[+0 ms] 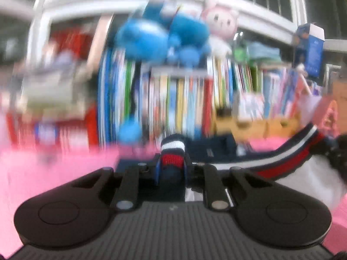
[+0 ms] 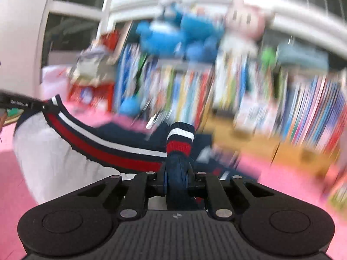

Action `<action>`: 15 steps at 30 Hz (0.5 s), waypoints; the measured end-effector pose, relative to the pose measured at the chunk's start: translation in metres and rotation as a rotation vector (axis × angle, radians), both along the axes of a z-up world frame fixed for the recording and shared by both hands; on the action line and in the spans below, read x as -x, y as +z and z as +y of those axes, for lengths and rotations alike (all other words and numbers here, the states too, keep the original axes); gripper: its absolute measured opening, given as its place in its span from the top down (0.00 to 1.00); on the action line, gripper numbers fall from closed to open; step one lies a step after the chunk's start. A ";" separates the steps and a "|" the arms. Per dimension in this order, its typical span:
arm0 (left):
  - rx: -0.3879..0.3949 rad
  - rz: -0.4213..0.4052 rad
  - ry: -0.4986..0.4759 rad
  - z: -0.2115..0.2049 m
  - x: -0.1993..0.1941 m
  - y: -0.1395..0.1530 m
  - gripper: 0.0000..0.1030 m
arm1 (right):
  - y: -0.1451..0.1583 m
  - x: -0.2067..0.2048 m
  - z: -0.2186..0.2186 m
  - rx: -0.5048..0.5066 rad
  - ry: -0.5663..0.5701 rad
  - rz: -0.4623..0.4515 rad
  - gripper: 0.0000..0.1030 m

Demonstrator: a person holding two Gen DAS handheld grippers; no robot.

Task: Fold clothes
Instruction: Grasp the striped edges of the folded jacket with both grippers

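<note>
A navy garment with a red, white and navy ribbed hem point(image 1: 290, 156) hangs stretched between my two grippers above a pink surface point(image 1: 54, 169). My left gripper point(image 1: 172, 162) is shut on one bunched corner of the hem, which sticks up between the fingers. My right gripper point(image 2: 177, 164) is shut on the other bunched corner, and the striped hem point(image 2: 97, 143) sags away to the left toward the other gripper point(image 2: 19, 105). White lining point(image 2: 52, 160) shows under the hem. Both views are blurred.
A bookshelf packed with colourful books point(image 1: 184, 99) stands straight ahead behind the pink surface. Blue plush toys point(image 1: 151, 39) and a pink plush point(image 1: 221, 21) sit on top. A blue box point(image 1: 310, 47) stands at the right, with windows behind.
</note>
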State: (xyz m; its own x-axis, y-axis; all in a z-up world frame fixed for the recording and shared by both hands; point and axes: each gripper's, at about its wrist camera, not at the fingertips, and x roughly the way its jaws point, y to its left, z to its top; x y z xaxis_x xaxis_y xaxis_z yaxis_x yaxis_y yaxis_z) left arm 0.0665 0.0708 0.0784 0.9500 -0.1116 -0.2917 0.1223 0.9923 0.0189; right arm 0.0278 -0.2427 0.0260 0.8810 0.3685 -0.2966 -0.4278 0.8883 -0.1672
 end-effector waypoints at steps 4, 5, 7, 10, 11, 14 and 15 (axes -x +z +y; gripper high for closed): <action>-0.088 0.006 0.006 -0.011 -0.096 -0.003 0.82 | 0.022 -0.081 -0.003 -0.020 -0.067 -0.062 0.85; -0.106 0.012 0.010 -0.013 -0.117 -0.008 0.82 | 0.021 -0.105 -0.004 -0.019 -0.084 -0.056 0.85; -0.133 0.037 0.016 -0.017 -0.152 -0.022 0.82 | 0.011 -0.144 -0.002 -0.009 -0.112 -0.025 0.85; -0.154 0.105 0.027 -0.017 -0.188 -0.054 0.82 | -0.015 -0.194 0.003 0.022 -0.142 0.042 0.85; -0.161 0.128 0.031 -0.018 -0.200 -0.064 0.82 | -0.025 -0.206 0.004 0.032 -0.148 0.064 0.85; -0.187 0.188 0.029 -0.017 -0.216 -0.092 0.80 | -0.053 -0.227 0.005 0.062 -0.158 0.120 0.85; -0.196 0.200 0.028 -0.015 -0.219 -0.098 0.79 | -0.062 -0.232 0.006 0.072 -0.161 0.136 0.85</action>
